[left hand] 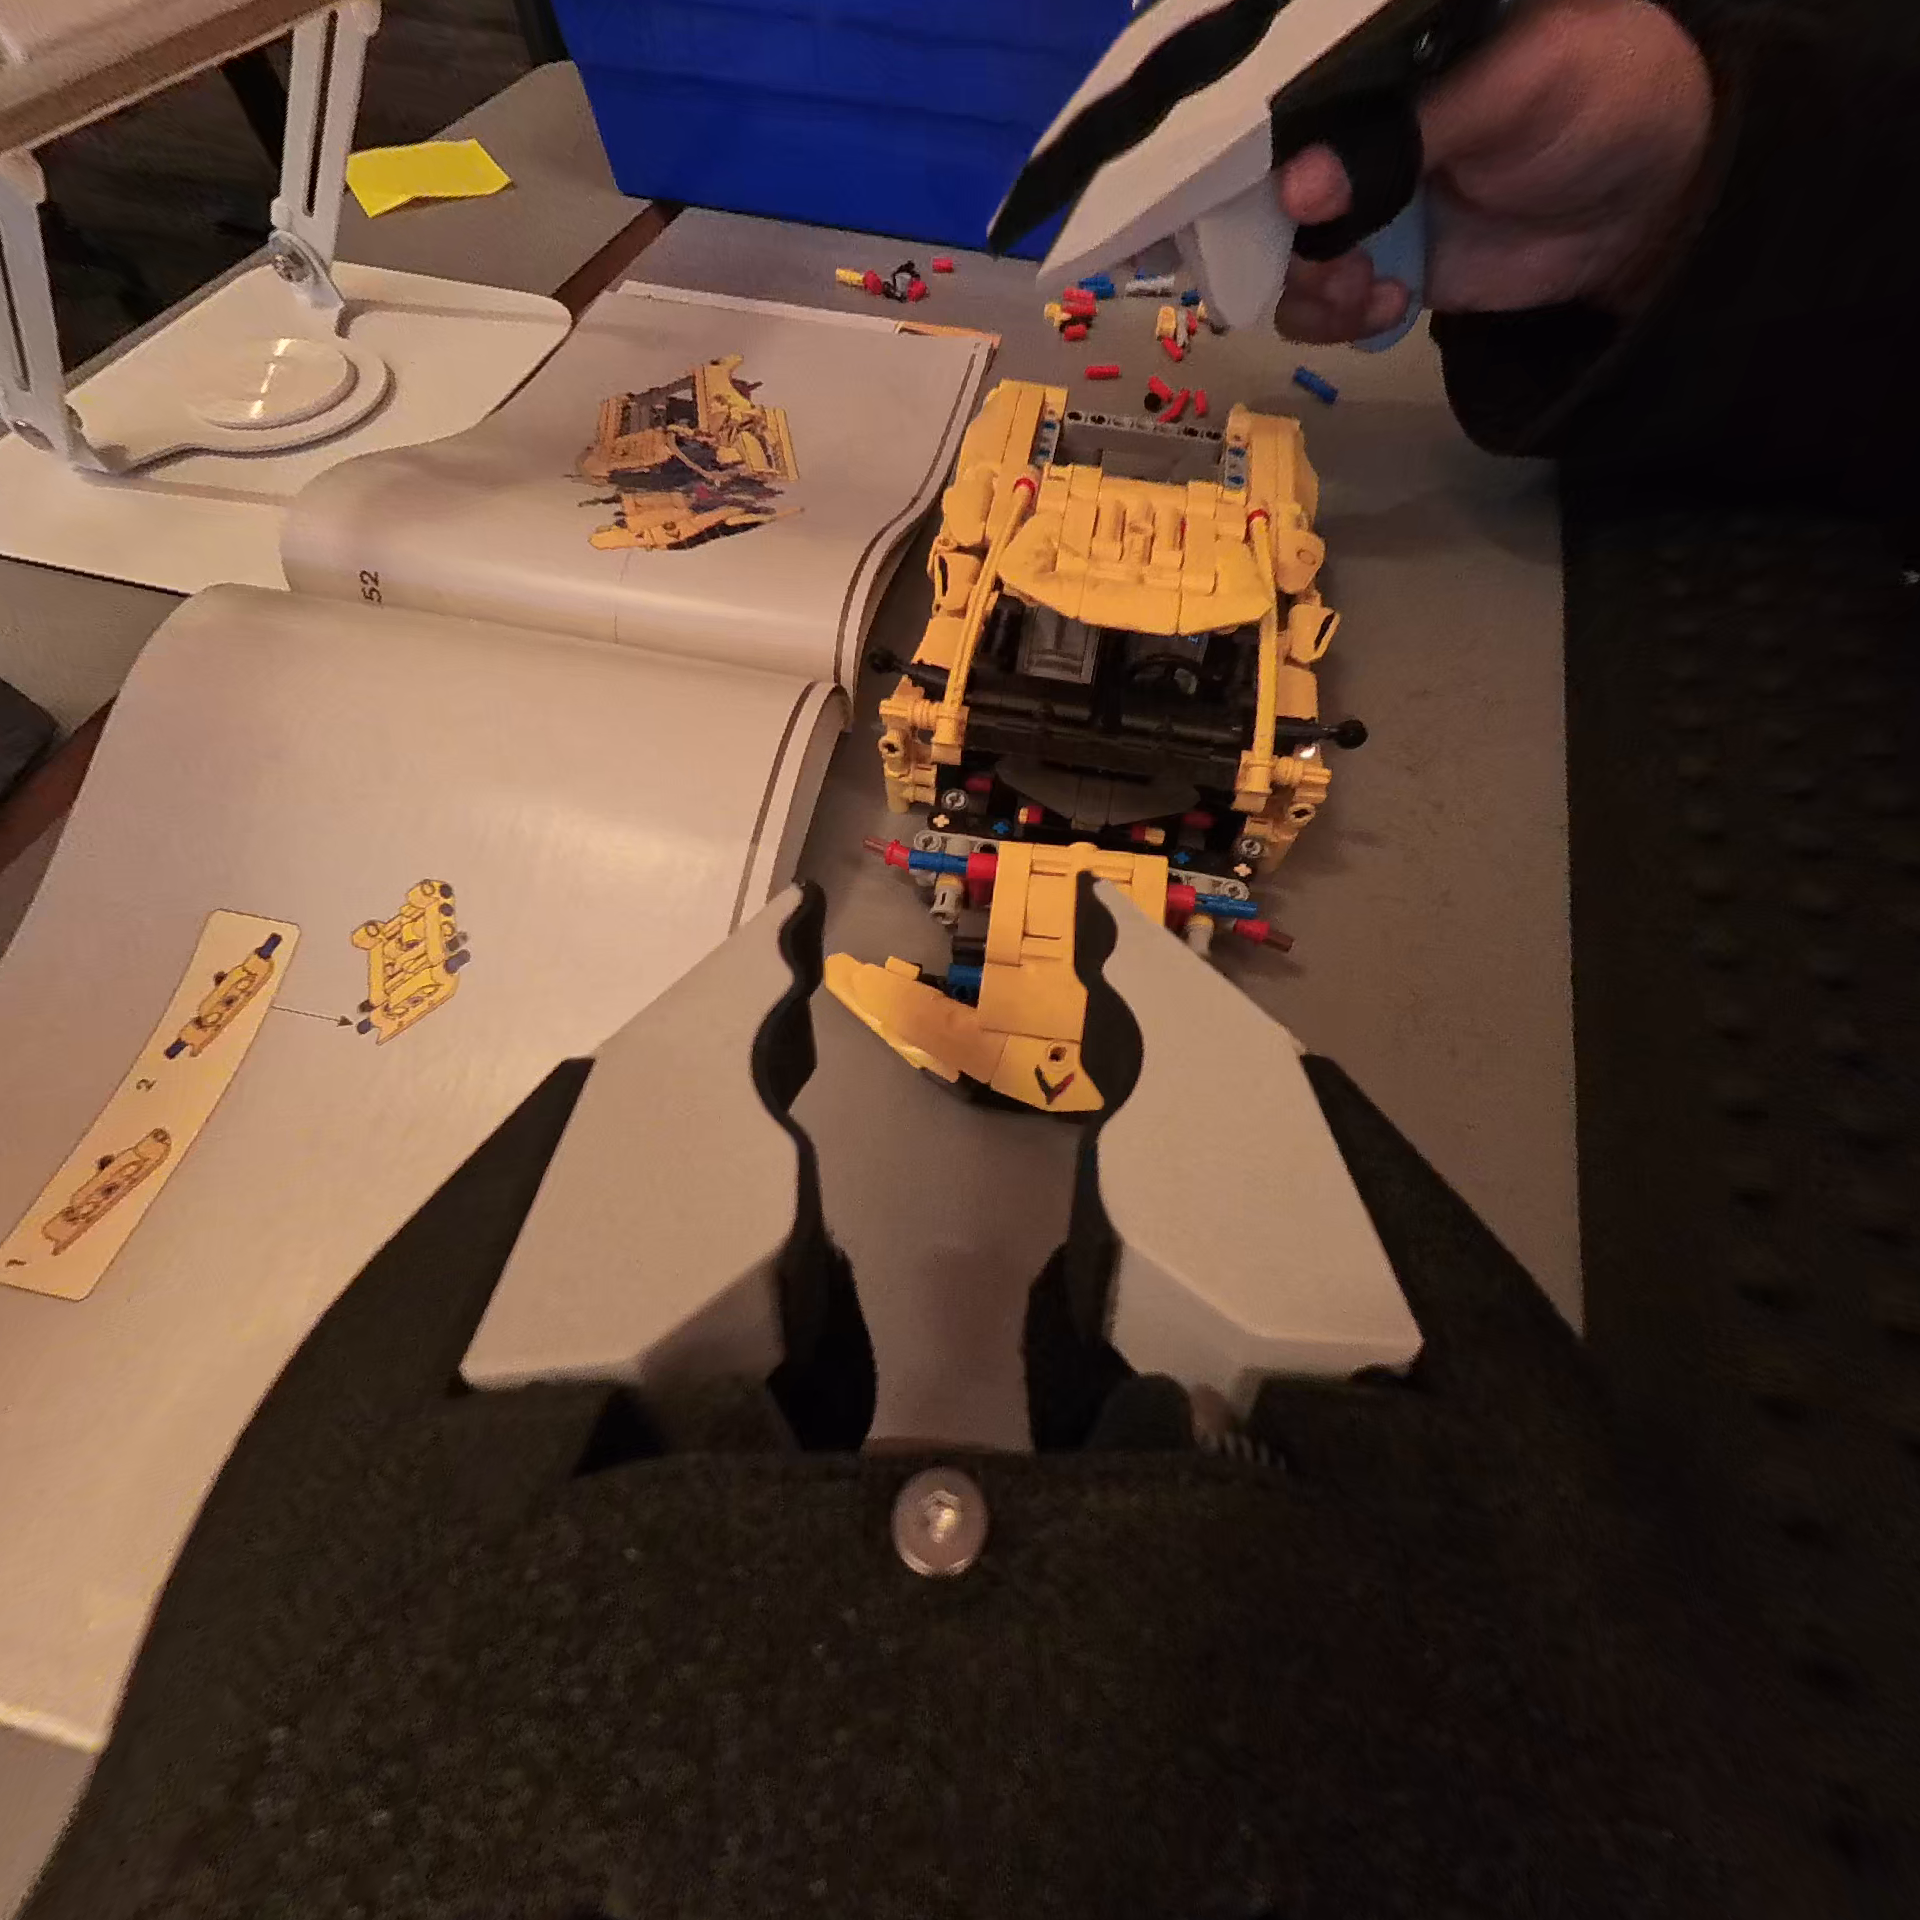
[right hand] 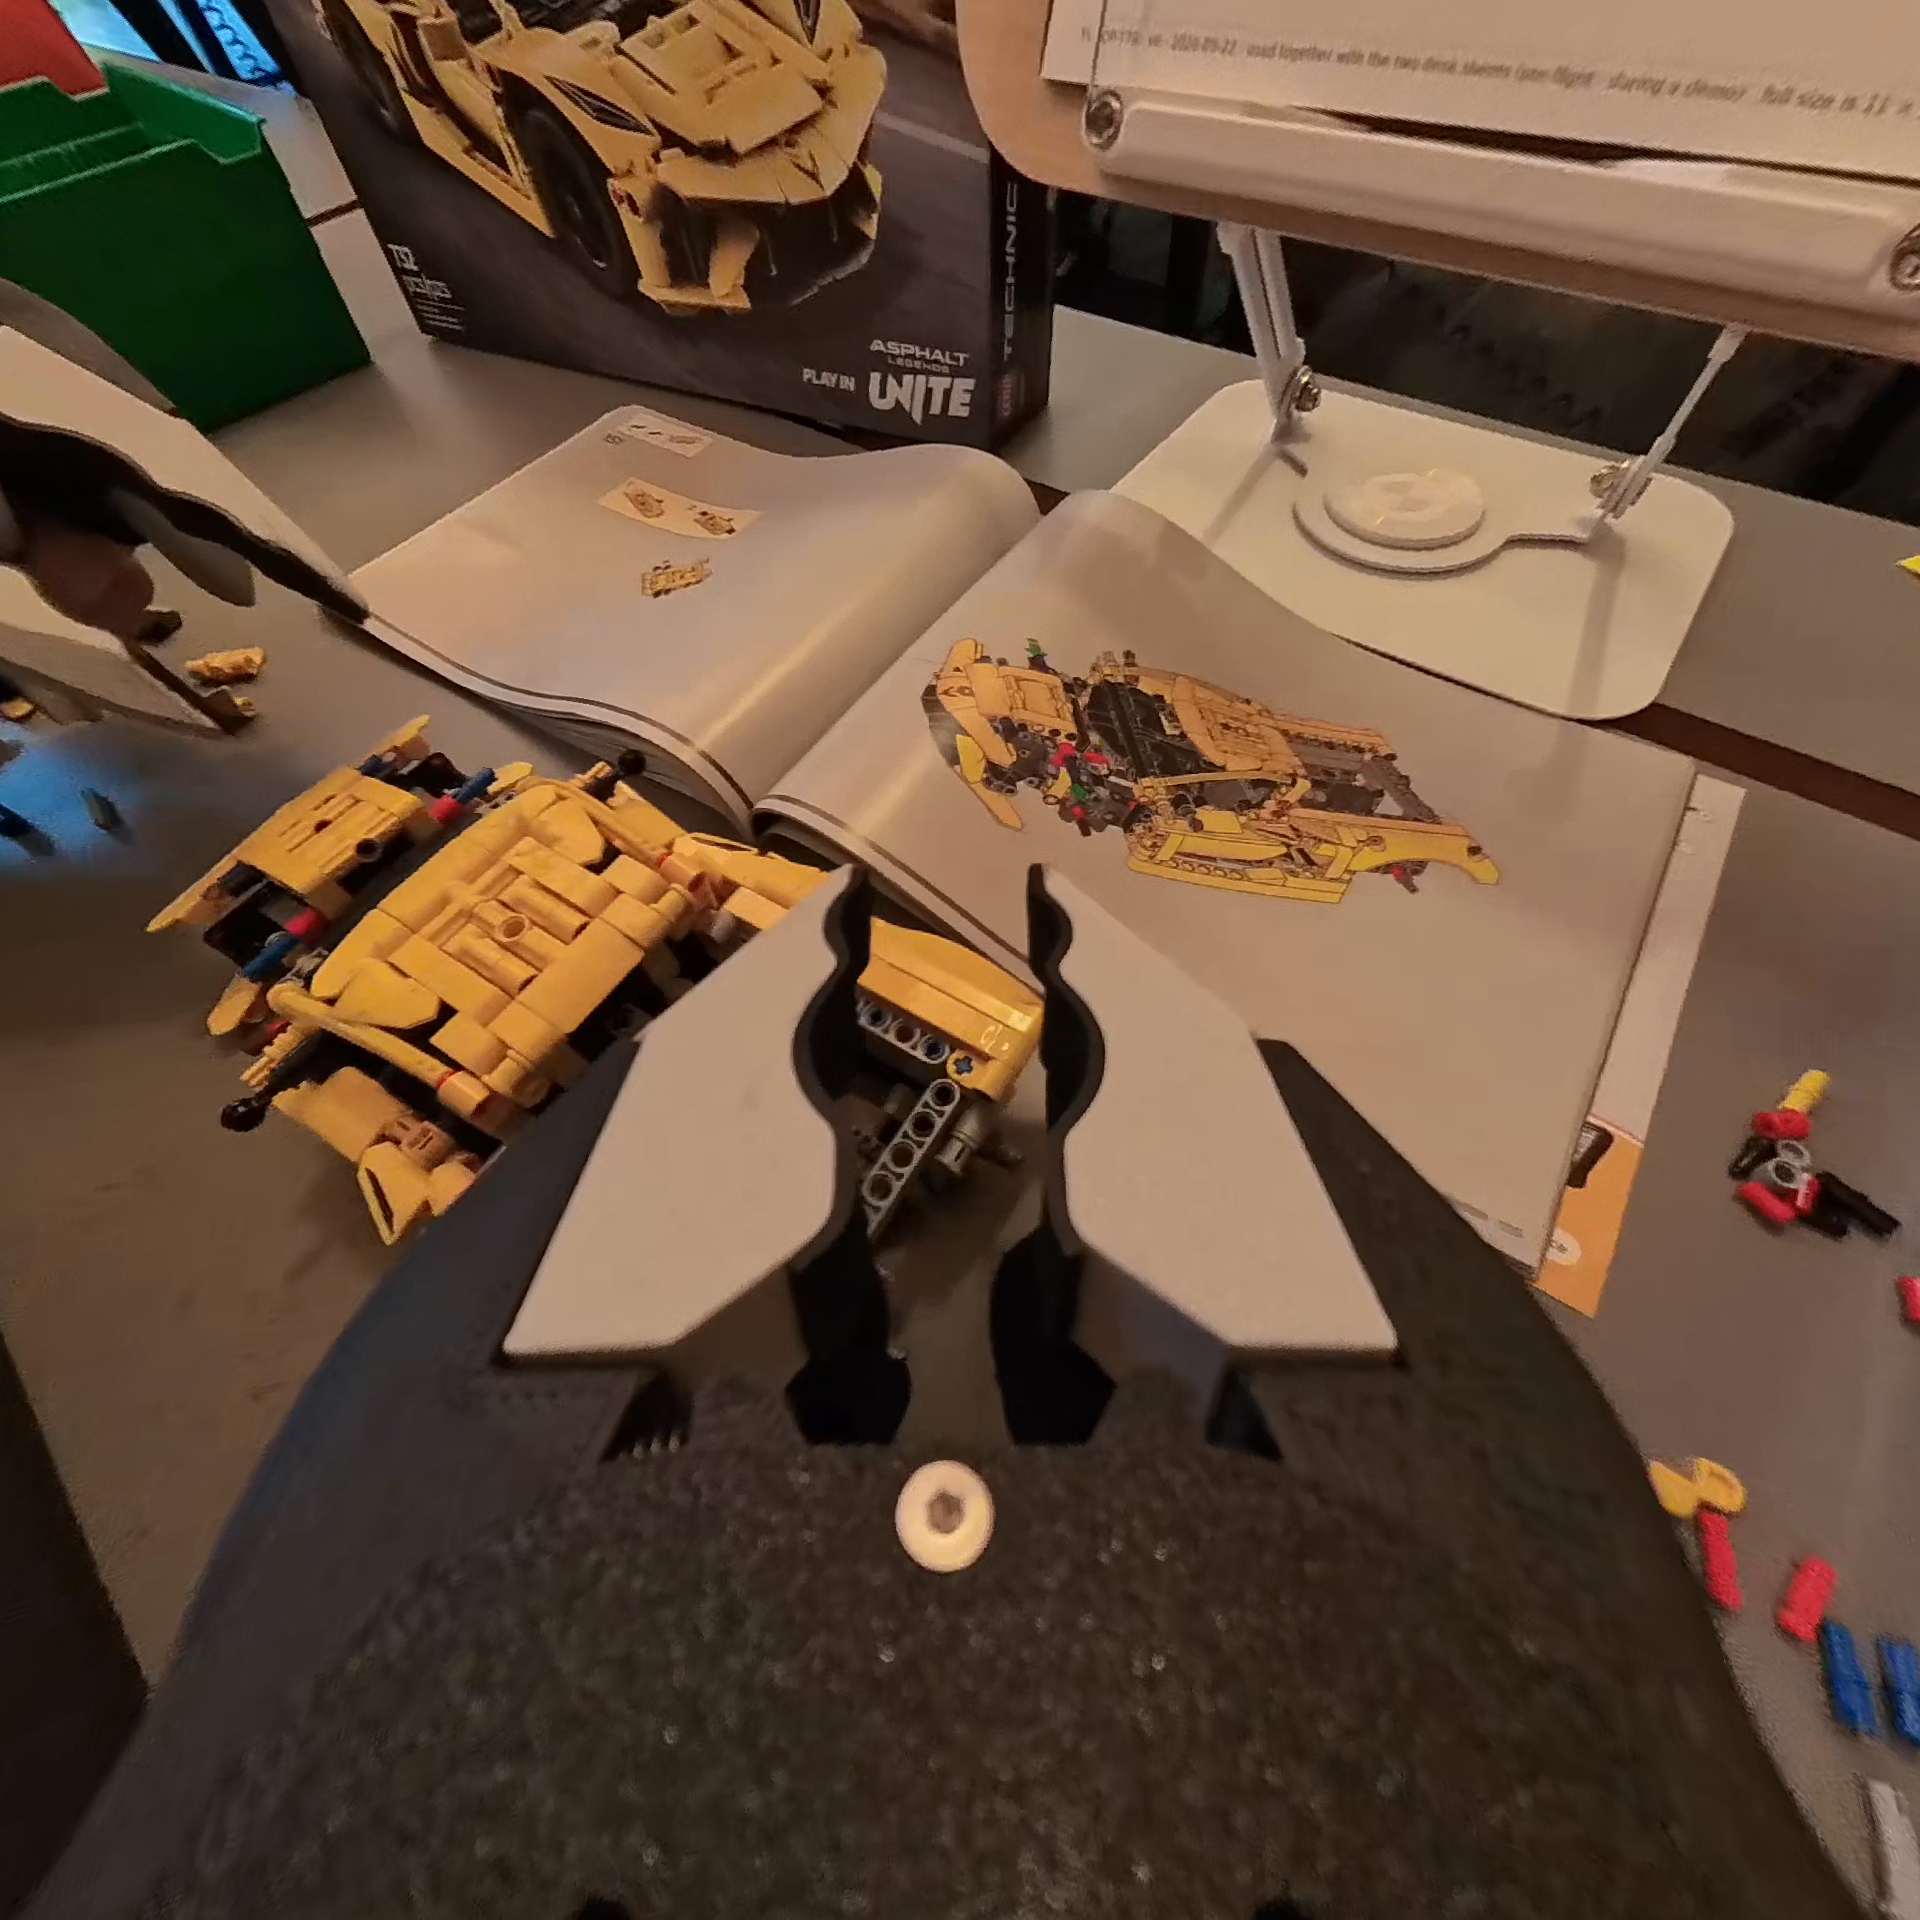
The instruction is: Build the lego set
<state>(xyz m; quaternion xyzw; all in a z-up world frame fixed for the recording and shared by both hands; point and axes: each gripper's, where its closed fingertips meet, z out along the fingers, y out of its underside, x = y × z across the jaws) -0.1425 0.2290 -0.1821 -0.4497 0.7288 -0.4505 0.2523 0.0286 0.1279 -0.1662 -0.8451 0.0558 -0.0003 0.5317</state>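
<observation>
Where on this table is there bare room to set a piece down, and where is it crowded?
Bare grey table lies between the yellow car and the table's right edge. Crowded: loose pins beyond the car toward the blue bin, and the open manual on its left.

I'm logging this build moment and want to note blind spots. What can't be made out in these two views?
- Left wrist view: whether the left gripper touches the yellow car; its fingers hide the nose's sides.
- Right wrist view: the car's rear, behind the right gripper.
- Right wrist view: the loose pieces, blurred at the right edge.
- Left wrist view: the blue bin, cut off by the top edge.
</observation>
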